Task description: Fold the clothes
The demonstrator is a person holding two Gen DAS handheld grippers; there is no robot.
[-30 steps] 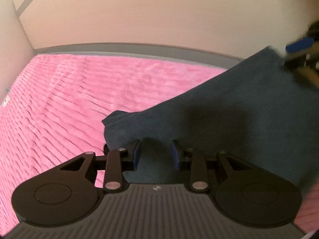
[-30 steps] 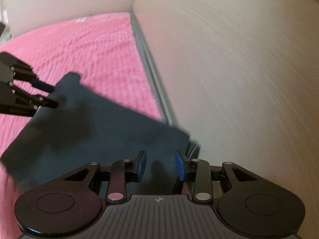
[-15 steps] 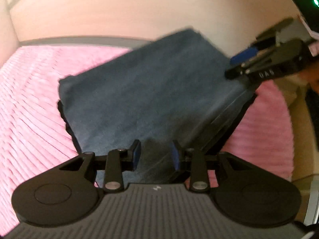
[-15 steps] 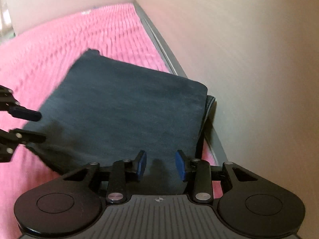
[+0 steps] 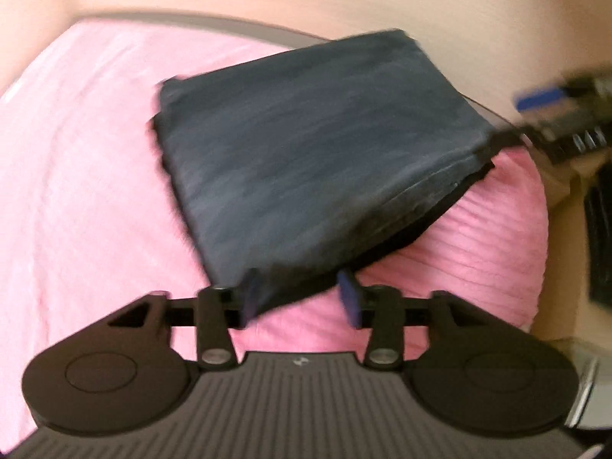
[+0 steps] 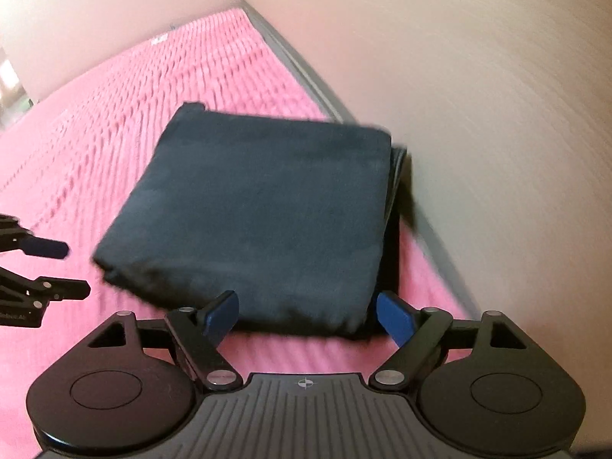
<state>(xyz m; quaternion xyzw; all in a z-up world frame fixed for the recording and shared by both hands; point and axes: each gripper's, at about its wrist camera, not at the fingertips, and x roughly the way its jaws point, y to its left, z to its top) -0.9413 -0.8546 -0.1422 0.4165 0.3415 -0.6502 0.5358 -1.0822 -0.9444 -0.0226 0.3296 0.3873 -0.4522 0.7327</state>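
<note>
Cloth (image 6: 260,206), dark blue and folded into a thick square, lies on the pink ribbed bedspread (image 6: 114,122) close to the pale wall (image 6: 478,95). Both tools stand spread apart at its near edge: the right tool (image 6: 306,315) wide, the left tool (image 5: 300,298) around a corner.

The room is softly lit, warm and even, with no hard glare anywhere. The dark folded cloth (image 5: 306,160) throws only a thin shadow onto the pink bedspread (image 5: 76,210) under its near edge. Both views are smeared by motion: the cloth's edges streak, the bedspread's ribs wash out on the left, and the right gripper (image 5: 550,114) at the far right of the left wrist view is a blur. The wall (image 6: 497,95) shows streaking too. The fisheye bends the bed's grey border (image 6: 306,72) and darkens the corners.
</note>
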